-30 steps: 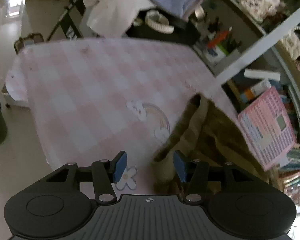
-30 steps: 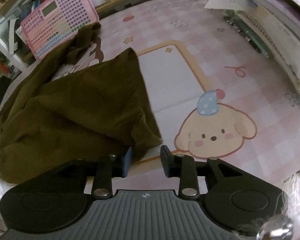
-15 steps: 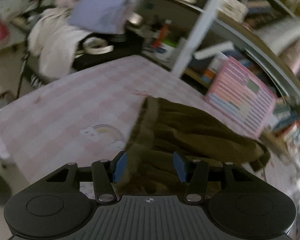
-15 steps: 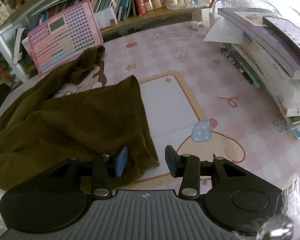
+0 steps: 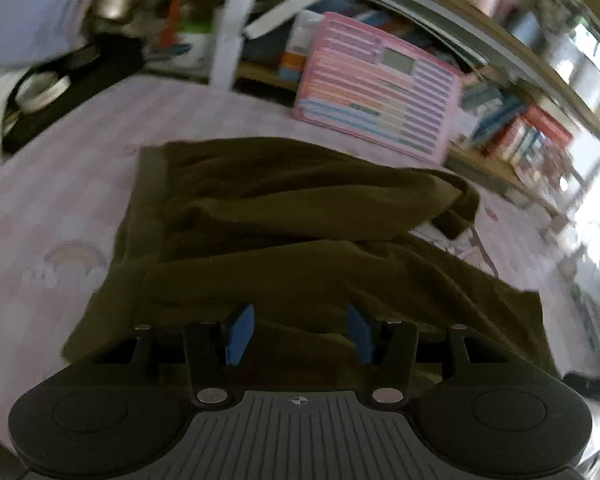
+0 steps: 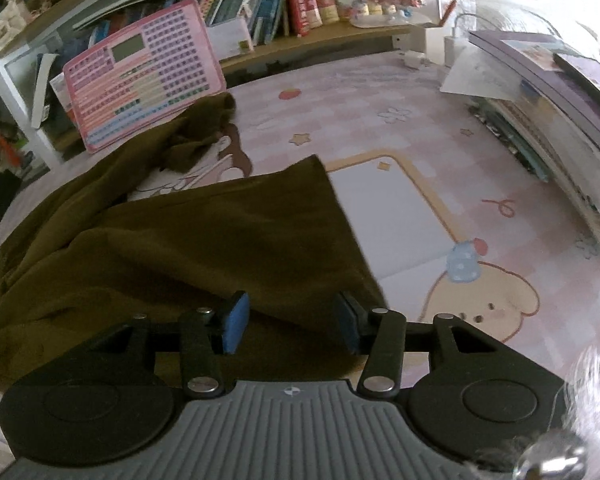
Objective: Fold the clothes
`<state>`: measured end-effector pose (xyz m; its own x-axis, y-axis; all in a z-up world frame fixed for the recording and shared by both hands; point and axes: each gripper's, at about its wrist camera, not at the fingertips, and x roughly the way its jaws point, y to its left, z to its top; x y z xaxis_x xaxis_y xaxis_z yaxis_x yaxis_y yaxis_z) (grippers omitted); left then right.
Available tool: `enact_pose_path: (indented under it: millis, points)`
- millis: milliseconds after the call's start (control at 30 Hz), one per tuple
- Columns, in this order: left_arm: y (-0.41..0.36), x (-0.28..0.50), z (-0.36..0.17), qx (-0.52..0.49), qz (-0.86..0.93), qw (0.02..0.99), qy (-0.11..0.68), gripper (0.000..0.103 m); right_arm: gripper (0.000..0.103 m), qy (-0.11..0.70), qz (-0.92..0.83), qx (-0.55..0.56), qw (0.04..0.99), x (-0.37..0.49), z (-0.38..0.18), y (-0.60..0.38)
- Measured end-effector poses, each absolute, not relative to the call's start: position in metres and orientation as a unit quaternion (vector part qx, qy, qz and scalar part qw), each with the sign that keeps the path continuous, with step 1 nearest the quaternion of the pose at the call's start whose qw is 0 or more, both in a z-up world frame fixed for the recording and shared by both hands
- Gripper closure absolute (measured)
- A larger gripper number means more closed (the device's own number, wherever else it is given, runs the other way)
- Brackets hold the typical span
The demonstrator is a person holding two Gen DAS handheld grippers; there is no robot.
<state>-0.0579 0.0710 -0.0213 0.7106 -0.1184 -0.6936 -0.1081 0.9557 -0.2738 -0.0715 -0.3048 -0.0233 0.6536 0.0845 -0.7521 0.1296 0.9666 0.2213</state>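
Note:
A dark olive garment [image 5: 292,216] lies rumpled on a pink checked cartoon mat [image 5: 52,200]. In the right wrist view the same garment [image 6: 172,248] spreads from the left edge to a straight hem near the mat's [image 6: 440,152] white panel. My left gripper [image 5: 300,334] is open, hovering over the garment's near edge with cloth below the blue pads. The right gripper [image 6: 292,322] is open too, its fingers straddling the garment's near right corner. Neither one holds cloth.
A pink toy keyboard [image 6: 140,76] leans against the shelf at the back, also seen as the pink board [image 5: 380,84]. Books line the shelf [image 6: 312,0]. A stack of books [image 6: 560,112] fills the right side. A black tray with tape rolls [image 5: 60,88] sits far left.
The left gripper has swung right from the bare mat to face the garment. The right gripper has opened wider and pulled back slightly, tilting up.

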Motion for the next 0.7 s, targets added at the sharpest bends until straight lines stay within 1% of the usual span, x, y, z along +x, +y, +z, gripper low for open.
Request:
enact_pose_path:
  millis: [233,467,533,700]
  points:
    - [0.074,-0.046,-0.017,-0.099,-0.036,0.917,0.385,0.051,0.058,0.415,-0.035,0.126,0.901,-0.071,-0.021,-0.282]
    - [0.085,-0.042,-0.019,-0.086,-0.059,0.917,0.385,0.051,0.057,0.42,-0.047,0.11,0.899,-0.072,-0.018,-0.257]
    - [0.088,-0.041,-0.02,-0.083,-0.066,0.917,0.386,0.051,0.055,0.424,-0.05,0.104,0.898,-0.074,-0.018,-0.25]
    - [0.097,-0.044,-0.031,-0.095,-0.078,0.909,0.397,0.051,0.054,0.433,-0.058,0.088,0.895,-0.079,-0.017,-0.236]
